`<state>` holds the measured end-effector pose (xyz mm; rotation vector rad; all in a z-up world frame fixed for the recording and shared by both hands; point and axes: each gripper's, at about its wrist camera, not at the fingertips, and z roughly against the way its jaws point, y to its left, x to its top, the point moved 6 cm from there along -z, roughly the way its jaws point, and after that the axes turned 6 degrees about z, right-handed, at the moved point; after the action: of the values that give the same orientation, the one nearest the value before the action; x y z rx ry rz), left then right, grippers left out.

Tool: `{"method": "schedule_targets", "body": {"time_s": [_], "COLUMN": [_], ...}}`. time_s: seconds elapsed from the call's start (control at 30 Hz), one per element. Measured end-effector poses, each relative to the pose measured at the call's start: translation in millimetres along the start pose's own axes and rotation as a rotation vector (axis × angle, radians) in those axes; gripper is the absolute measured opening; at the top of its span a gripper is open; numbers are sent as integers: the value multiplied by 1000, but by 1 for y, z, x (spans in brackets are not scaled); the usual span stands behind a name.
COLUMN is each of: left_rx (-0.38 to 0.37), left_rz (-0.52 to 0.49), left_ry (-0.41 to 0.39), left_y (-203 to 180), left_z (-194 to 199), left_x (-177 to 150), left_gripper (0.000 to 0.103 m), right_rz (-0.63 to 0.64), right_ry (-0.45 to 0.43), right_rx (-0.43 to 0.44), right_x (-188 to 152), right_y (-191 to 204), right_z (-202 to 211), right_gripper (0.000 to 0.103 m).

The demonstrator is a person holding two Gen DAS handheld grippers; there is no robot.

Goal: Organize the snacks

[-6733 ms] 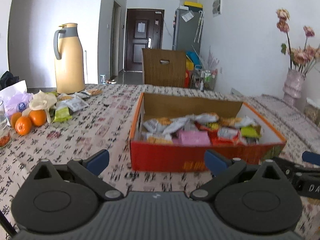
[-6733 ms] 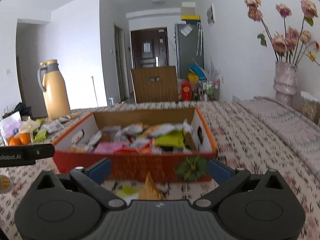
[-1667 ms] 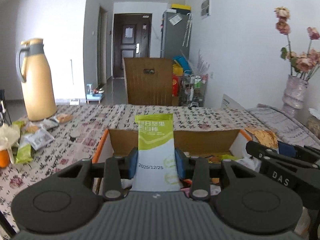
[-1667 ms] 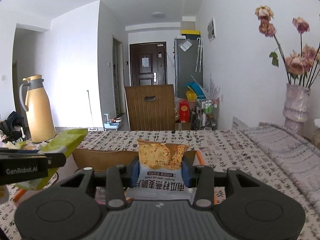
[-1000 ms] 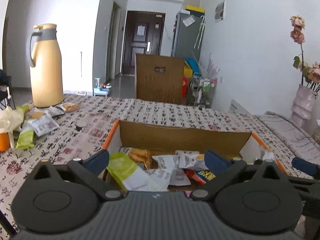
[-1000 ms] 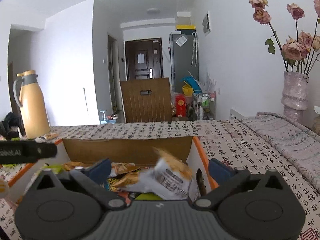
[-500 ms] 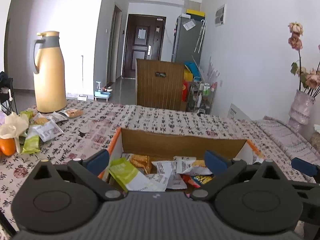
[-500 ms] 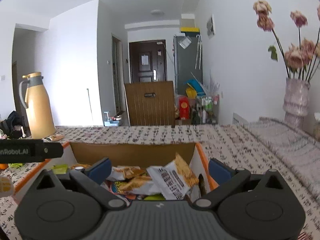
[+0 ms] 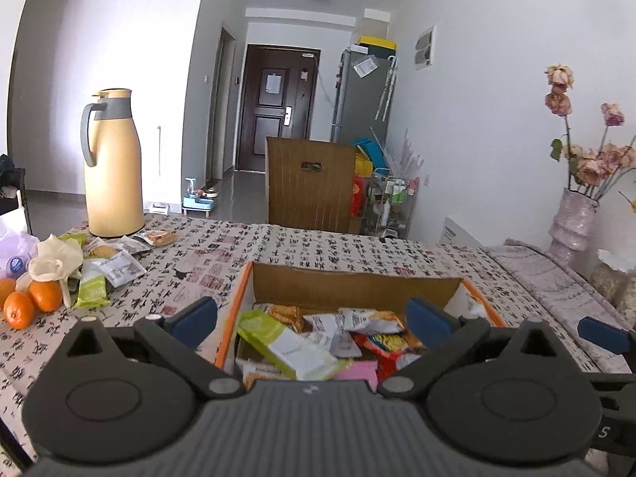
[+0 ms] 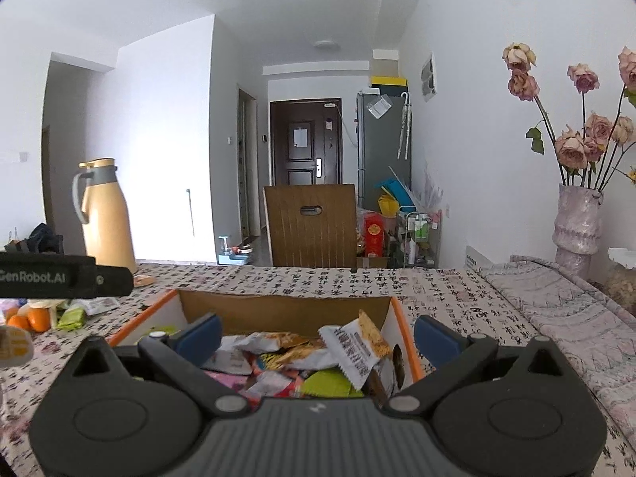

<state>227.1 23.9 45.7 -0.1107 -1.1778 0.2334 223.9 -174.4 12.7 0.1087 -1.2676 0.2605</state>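
An orange cardboard box [image 9: 353, 287] full of snack packets sits on the patterned tablecloth; it also shows in the right wrist view [image 10: 278, 310]. A green-and-white packet [image 9: 284, 344] lies at its left side. A white-and-orange packet [image 10: 357, 351] leans at its right side. My left gripper [image 9: 310, 320] is open and empty above the box's near edge. My right gripper [image 10: 317, 338] is open and empty above the box. More loose snack packets [image 9: 105, 268] lie on the table at the left.
A tan thermos jug [image 9: 112, 165] stands at the far left, with oranges [image 9: 30, 302] and a bag beside the loose packets. A vase of dried roses [image 10: 578, 218] stands at the right. A wooden chair back [image 9: 312, 185] is beyond the table.
Both grippers opened and dropped their packets into the box. Since then both have drawn back and risen slightly; the packets lie still.
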Motion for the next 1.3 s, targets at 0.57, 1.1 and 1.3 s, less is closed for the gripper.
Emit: {"method": "schedule_targets", "body": {"time_s": [0.57, 1.1, 1.3], "left_rx": [-48, -50, -61], "left_rz": [-50, -82, -87], "left_ry": [64, 180, 179], "left_y": [14, 22, 21], "left_z": [69, 78, 81], "left_x": [-69, -119, -122], "left_gripper": [103, 103, 103], "right_rz": [-15, -29, -25], "right_ry": [40, 150, 164], "right_rx": [68, 66, 65], "right_x": [-48, -93, -98], "right_y": [11, 12, 12], "right_z": [86, 101, 101], "right_gripper": [103, 103, 103]}}
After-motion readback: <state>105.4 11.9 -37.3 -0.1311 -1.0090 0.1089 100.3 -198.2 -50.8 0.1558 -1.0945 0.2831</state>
